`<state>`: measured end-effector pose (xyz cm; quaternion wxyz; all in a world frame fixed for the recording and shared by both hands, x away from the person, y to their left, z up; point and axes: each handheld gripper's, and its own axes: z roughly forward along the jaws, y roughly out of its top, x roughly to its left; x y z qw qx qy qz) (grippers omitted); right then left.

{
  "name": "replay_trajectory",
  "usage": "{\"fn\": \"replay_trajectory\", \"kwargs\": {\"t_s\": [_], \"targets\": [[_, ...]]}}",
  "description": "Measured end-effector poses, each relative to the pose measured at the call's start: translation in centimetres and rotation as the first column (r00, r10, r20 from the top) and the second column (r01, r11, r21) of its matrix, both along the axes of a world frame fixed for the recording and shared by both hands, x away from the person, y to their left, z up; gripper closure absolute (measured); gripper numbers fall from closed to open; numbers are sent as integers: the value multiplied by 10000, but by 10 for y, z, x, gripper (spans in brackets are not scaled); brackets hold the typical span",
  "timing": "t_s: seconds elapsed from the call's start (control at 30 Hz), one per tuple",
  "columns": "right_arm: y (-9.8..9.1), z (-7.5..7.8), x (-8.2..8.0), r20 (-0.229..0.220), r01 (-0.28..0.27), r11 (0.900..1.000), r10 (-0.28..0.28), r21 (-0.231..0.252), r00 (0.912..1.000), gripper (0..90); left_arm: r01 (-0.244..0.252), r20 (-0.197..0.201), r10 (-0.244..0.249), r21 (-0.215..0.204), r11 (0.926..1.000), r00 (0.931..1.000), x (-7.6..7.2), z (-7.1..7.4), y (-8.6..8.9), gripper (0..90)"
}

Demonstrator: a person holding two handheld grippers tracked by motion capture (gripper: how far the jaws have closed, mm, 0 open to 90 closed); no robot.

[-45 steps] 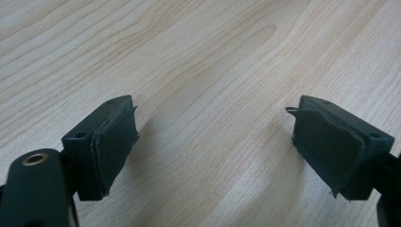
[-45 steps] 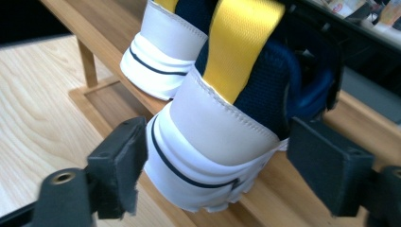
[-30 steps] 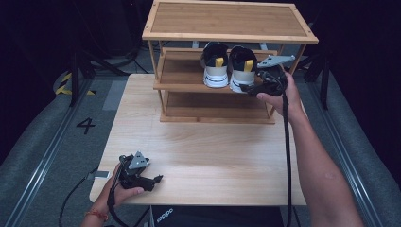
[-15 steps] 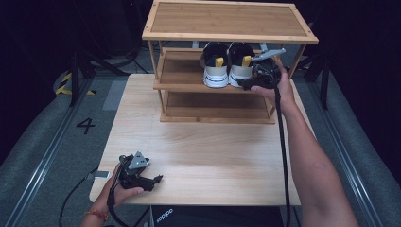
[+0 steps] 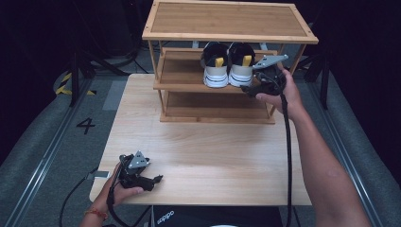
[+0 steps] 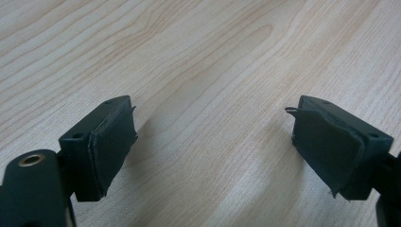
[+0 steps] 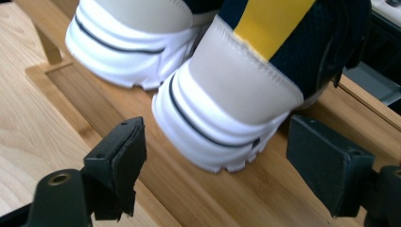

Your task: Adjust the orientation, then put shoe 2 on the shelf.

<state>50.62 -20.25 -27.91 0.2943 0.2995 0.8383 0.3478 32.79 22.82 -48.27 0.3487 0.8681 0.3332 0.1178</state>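
While our right tongs (image 7: 215, 175) gape, closing slightly, around the white-soled navy sneaker's heel (image 7: 227, 118) at centre frame, a shallow bite risks slipping; left tongs (image 6: 213, 142) rest open, empty.

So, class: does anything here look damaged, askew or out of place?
Little stands out. The two shoes stand upright, side by side on the rack's middle shelf. The only wear: the left gripper's pads are frayed, with edges peeling.
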Motion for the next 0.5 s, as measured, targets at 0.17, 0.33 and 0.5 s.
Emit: {"fn": "replay_trajectory", "kwargs": {"t_s": [0.17, 0.33, 0.5], "targets": [[-4, 0, -9, 74, -116, 9999, 117, -109, 9999, 225, -17, 14, 17, 11, 10000, 10000, 0, 0, 0, 146], [-9, -6, -28, 103, -381, 9974, 388, -617, 9992, 227, -43, 16, 43, 45, 10000, 10000, 0, 0, 0, 146], [-17, -12, -52, 211, -644, 9895, 677, -1298, 9975, 223, -62, 26, 62, 34, 10000, 10000, -1, 0, 0, 146]]}}
